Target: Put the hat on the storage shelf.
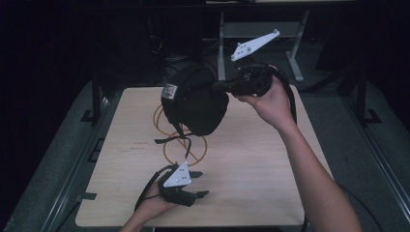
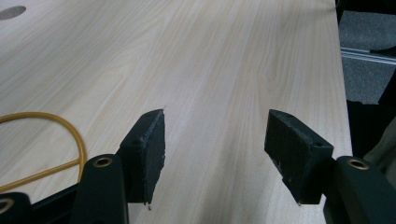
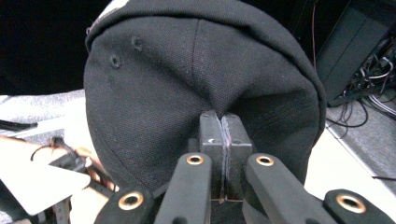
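Right gripper [image 3: 224, 125] has its jaws pressed together on a pinch of fabric of the black woven-cloth cap [image 1: 194, 100], rounded crown with stitched eyelets, white label at its rim; cap hangs off the table, lifted above the far-centre of the pale wood-grain tabletop [image 1: 251, 164]. Thin black straps dangle from it toward a yellow cord loop [image 1: 183, 145] lying flat on the wood. Right hand [image 1: 270, 104] is raised, forearm angled in from the bottom right, gripper pointing left. Left gripper [image 1: 188, 186] sits low near the front edge, jaws wide apart and holding nothing, its foam-like pads [image 2: 148, 149] rough at the edges. Bare wood lies ahead of it out to the right edge; cord runs just beside its left jaw.
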`<state>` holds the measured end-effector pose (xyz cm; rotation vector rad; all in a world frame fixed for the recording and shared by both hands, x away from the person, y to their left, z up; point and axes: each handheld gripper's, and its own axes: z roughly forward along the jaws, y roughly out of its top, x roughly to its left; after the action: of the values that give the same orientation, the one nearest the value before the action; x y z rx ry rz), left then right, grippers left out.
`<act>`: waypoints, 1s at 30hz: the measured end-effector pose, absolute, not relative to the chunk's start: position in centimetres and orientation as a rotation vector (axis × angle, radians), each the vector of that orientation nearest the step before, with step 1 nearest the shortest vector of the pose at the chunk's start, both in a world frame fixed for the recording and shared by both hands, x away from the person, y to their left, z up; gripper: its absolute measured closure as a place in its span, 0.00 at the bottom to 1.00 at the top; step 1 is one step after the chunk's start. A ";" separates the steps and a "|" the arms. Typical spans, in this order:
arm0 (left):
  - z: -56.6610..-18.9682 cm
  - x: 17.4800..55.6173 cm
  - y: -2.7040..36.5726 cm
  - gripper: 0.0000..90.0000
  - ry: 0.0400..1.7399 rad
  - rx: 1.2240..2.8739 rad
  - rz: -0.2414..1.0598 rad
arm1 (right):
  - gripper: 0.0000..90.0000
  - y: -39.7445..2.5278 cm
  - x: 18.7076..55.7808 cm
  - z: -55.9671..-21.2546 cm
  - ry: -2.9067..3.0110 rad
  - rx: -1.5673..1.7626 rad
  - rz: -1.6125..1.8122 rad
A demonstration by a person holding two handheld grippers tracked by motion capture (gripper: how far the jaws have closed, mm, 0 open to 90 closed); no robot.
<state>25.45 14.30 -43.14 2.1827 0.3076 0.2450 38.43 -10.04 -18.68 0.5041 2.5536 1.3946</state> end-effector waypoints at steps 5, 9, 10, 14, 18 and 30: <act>-43.2 25.5 14.2 0.42 0.293 2.184 0.245 | 1.00 -8.8 39.2 -18.6 2.562 0.514 1.408; -43.2 25.4 14.0 0.42 0.276 2.192 0.243 | 1.00 -7.7 40.1 -18.5 2.572 0.533 1.411; -43.2 25.4 14.0 0.42 0.272 2.191 0.246 | 1.00 -7.2 40.5 -18.5 2.575 0.544 1.412; -43.1 25.3 13.8 0.42 0.266 2.197 0.245 | 1.00 -6.5 41.1 -18.6 2.583 0.564 1.421; -43.2 25.3 13.7 0.42 0.270 2.196 0.239 | 1.00 -5.6 41.8 -18.9 2.590 0.591 1.429; -43.2 25.1 13.1 0.42 0.242 2.196 0.228 | 0.99 -1.8 43.9 -20.8 2.557 0.671 1.446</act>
<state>25.15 13.15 -43.21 2.1956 0.2423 0.2277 43.91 -1.79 -20.83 0.6711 2.5569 1.4459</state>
